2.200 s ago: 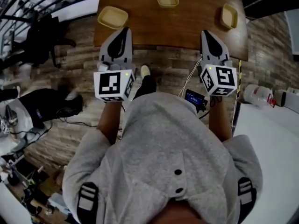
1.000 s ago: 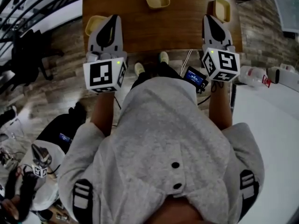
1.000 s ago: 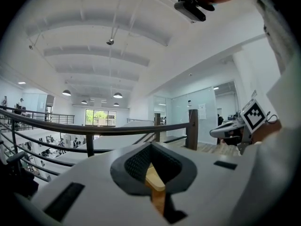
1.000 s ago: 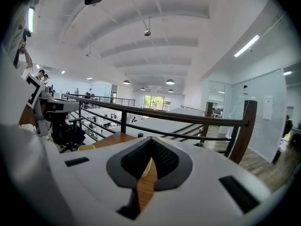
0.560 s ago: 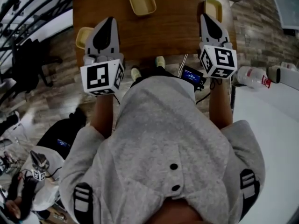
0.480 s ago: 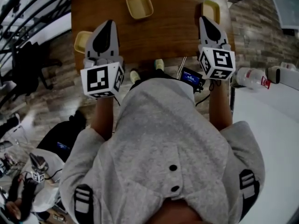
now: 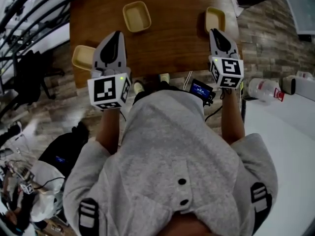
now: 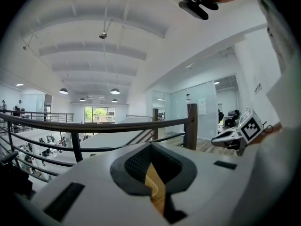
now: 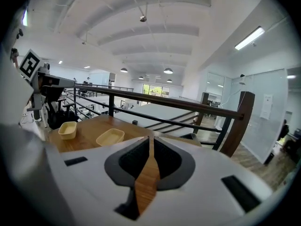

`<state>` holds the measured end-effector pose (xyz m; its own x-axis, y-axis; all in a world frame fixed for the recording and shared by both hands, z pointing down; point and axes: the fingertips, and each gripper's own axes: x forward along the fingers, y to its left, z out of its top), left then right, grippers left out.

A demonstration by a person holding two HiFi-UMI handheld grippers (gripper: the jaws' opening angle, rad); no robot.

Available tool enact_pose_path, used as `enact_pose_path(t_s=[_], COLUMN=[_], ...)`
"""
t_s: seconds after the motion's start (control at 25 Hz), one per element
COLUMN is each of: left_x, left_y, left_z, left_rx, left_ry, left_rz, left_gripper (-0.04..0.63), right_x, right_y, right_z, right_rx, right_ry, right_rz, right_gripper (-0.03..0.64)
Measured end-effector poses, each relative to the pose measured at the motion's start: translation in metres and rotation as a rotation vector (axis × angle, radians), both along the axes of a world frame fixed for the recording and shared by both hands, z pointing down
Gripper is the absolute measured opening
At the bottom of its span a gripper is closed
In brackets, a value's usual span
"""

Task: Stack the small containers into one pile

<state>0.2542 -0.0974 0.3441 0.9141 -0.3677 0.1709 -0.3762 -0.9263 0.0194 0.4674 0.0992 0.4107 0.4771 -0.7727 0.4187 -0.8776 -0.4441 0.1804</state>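
- The person's grey hooded top fills the near part of the head view, and both forearms reach forward from it.
- Just ahead of the chest, near the right forearm, is a small device with a lit blue screen and cables, seen against the plank floor.
- The left claw hovers over the near left part of the wooden worktop. In its own view its tips meet and it grips nothing.
- The right claw hovers over the near right part of the worktop. Its jaws have just been opening and now stand a narrow slit apart, with only bare wood showing between them.
- The left small container, pale yellow, sits at the worktop's left edge, just beside the left claw.
- The right small container sits just beyond the right claw's tips.
- The middle small container lies farther in, between the other two and well apart from both. All three stand singly, none stacked.
- Beyond the worktop a dark railing runs across an open hall.
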Motion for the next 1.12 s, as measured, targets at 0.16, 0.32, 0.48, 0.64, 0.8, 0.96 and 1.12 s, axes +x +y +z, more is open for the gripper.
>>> enact_pose_path(t_s=[0.16,0.32,0.48,0.64,0.8,0.96,1.12], left_x=[0.023,0.038,0.044,0.048,0.051,0.05,0.044], left_y=[0.009,0.022,0.033,0.037,0.039,0.038,0.033], left_z=[0.002,0.007,0.01,0.017,0.021,0.024,0.027], left_rx=[0.008,0.02,0.03,0.026,0.021,0.021,0.02], left_ry=[-0.02,-0.038,-0.056,-0.074,-0.084,-0.092,-0.11], left_rz=[0.005,-0.001,-0.015,-0.03,-0.047,-0.063,-0.087], left_gripper=[0.014,0.014,0.014,0.014,0.014,0.014,0.014], right_x=[0.033,0.06,0.075,0.085,0.096,0.101,0.104], right_y=[0.016,0.035,0.052,0.06,0.064,0.063,0.06], right_z=[0.033,0.079,0.12,0.149,0.169,0.189,0.207], right_rx=[-0.058,-0.145,-0.248,-0.334,-0.413,-0.521,-0.636], right_ry=[-0.037,-0.077,-0.103,-0.103,-0.088,-0.025,0.035], right_rz=[0.004,-0.024,-0.057,-0.085,-0.114,-0.18,-0.256], right_gripper=[0.052,0.067,0.072,0.077,0.077,0.077,0.077])
